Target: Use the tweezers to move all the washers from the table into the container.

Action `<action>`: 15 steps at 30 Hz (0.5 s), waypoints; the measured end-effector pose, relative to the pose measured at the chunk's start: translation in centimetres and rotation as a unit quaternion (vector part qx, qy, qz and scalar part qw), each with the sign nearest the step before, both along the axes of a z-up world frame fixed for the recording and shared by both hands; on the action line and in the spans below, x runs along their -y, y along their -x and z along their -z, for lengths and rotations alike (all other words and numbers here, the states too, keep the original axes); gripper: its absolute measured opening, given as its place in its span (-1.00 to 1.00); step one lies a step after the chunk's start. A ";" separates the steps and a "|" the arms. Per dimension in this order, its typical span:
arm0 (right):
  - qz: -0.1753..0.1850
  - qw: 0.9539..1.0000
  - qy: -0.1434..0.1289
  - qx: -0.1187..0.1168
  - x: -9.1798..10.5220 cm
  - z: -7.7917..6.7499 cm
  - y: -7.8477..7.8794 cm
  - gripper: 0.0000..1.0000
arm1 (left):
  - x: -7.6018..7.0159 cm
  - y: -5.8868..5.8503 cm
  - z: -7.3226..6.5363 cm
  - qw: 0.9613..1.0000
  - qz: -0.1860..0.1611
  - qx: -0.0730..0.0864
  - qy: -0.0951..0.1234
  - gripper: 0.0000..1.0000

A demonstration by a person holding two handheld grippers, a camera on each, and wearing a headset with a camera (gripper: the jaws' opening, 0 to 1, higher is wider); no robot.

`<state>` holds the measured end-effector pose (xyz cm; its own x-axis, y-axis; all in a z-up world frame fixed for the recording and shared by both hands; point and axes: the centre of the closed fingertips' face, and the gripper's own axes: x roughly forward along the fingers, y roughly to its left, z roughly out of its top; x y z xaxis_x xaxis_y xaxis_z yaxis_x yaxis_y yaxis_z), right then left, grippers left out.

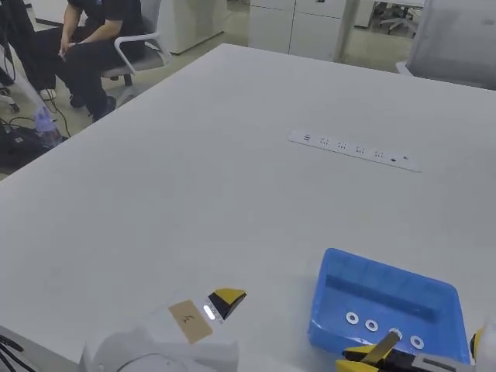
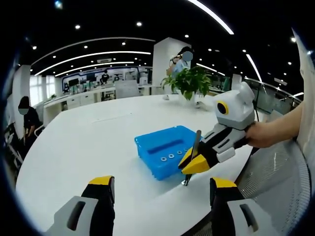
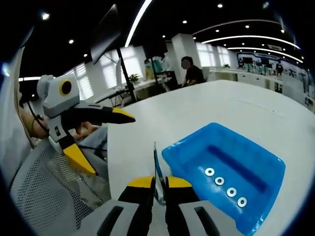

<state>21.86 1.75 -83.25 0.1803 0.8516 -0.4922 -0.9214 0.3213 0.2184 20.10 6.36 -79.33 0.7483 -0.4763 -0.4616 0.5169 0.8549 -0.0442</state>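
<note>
Four washers (image 3: 220, 181): in a row on the floor of the blue container (image 3: 246, 157), away from its walls. I can make out nothing else inside.

Tweezers (image 3: 156, 167): pinched between the jaws of the right gripper (image 3: 157, 184), which are pressed together on them. They sit just beside the container's near rim. Whether the tips carry a washer is too small to tell.

Left gripper (image 2: 161, 183): jaws spread wide, holding nothing, off to the side of the container and apart from it.

Table (image 1: 194, 178): bears the container. Every washer I can see lies inside the container.

Step, by judgement: transfer at or near its end. The next move calls for a scan of the table around the container for strays. If there is one, it needs a fine pinch on the rim, as a flat washer offers little to grip.
</note>
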 end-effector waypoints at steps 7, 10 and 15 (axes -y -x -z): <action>-0.019 1.000 0.008 0.018 -0.3 0.0 0.7 -0.88 | 0.0 0.0 0.0 1.000 0.000 0.001 -0.002 0.60; -0.025 0.999 0.011 0.026 -0.3 0.0 0.8 -0.90 | 0.0 0.0 0.0 1.000 0.000 0.000 -0.001 0.60; -0.034 0.998 0.023 0.041 0.0 0.2 0.4 -0.94 | 0.0 0.0 0.1 1.000 0.000 0.000 -0.003 0.59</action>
<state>21.44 1.79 -83.43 0.1640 0.8398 -0.5175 -0.9555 0.2656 0.1282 20.13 6.39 -79.39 0.7488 -0.4731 -0.4643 0.5165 0.8554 -0.0385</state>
